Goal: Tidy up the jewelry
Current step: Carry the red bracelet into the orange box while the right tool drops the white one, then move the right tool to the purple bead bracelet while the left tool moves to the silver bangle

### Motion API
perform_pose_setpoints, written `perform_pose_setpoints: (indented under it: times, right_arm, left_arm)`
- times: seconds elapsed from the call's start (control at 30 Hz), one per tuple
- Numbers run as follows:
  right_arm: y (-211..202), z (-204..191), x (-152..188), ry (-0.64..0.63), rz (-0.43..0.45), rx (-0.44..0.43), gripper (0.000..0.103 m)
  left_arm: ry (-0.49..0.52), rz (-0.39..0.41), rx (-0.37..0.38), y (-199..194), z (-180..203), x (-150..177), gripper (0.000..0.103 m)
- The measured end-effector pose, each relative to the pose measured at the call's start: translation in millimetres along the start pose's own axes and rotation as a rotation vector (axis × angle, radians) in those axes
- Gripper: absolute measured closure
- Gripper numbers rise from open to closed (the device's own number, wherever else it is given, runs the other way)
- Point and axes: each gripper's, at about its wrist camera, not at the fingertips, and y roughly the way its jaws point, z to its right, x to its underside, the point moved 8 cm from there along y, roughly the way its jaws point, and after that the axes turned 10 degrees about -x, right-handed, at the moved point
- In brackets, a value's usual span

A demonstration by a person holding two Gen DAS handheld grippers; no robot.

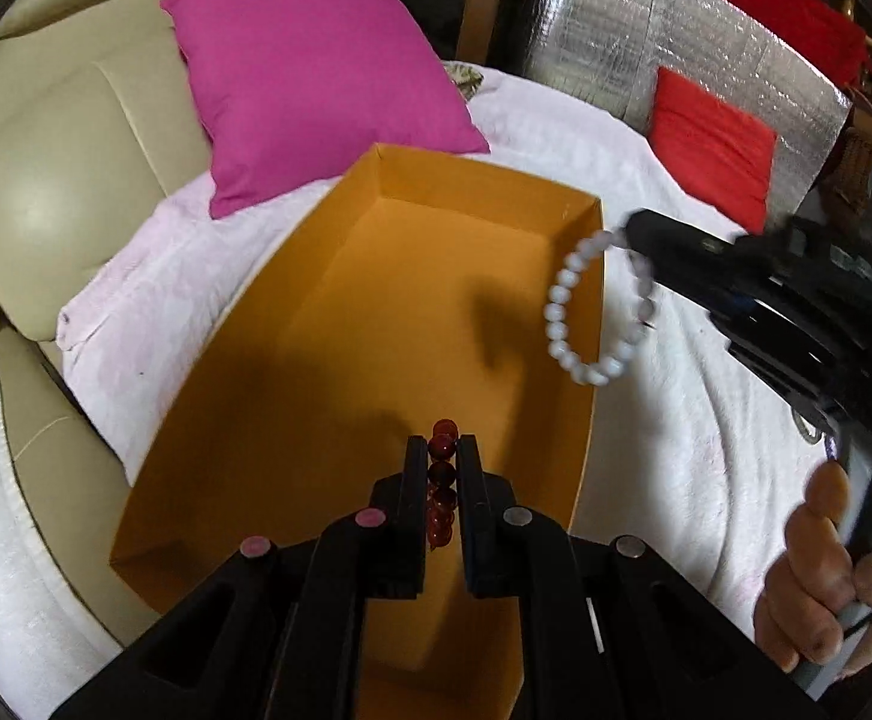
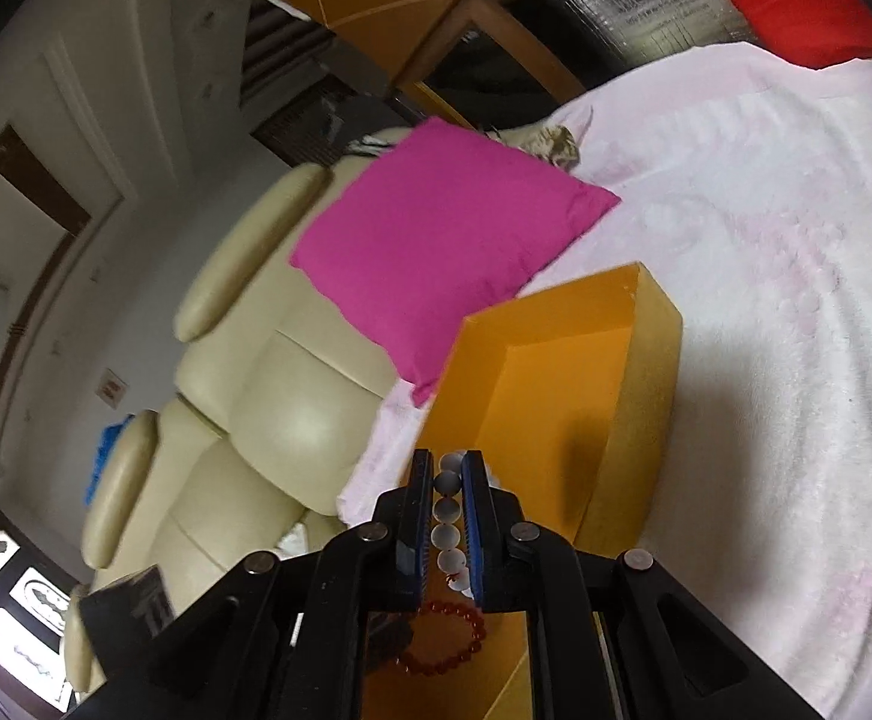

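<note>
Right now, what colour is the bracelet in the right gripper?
White beads; the white bracelet shows best in the left wrist view, hanging from the right gripper.

Magenta pillow [image 1: 310, 84] leans on cream headboard [image 1: 64, 192].

White letters, partly cut off at the right edge of the left wrist view, stand on the black plastic body of the right gripper [image 1: 640, 228]; they read roughly "DAS". No other legible text.
</note>
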Motion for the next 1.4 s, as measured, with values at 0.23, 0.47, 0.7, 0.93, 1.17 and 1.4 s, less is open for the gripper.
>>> perform_pose_setpoints:
  times: [0.23, 0.47, 0.7, 0.93, 1.17, 1.4]
  right_arm:
    - [27.7, 10.1, -26.7, -0.012, -0.014, 0.054, 0.091]
    - [9.4, 17.1, -54.1, 0.04, 0.053, 0.062, 0.033]
    - [-57.8, 46.6, -54.4, 0.066, 0.152, 0.102, 0.031]
    - [-156.7, 94.4, -45.1, 0.076, 0.23, 0.236, 0.031]
    - [-255.2, 152.0, -27.3, 0.152, 0.325, 0.354, 0.031]
    - [-340.4, 196.8, -17.4, 0.232, 0.496, 0.446, 0.031]
  left_arm:
    - [-0.017, -0.01, -0.014, 13.3, 0.9, -14.0, 0.094]
    - [0.011, 0.024, -0.048, 12.7, 12.1, -28.1, 0.04]
    - [0.099, 0.068, -0.001, 8.0, 51.2, -32.5, 0.039]
    - [0.198, 0.028, -0.017, 38.4, 90.2, -39.1, 0.046]
    - [0.253, -0.027, -0.012, 65.1, 109.2, -35.1, 0.094]
    - [0.363, 0.026, 0.023, 57.9, 143.6, -42.7, 0.099]
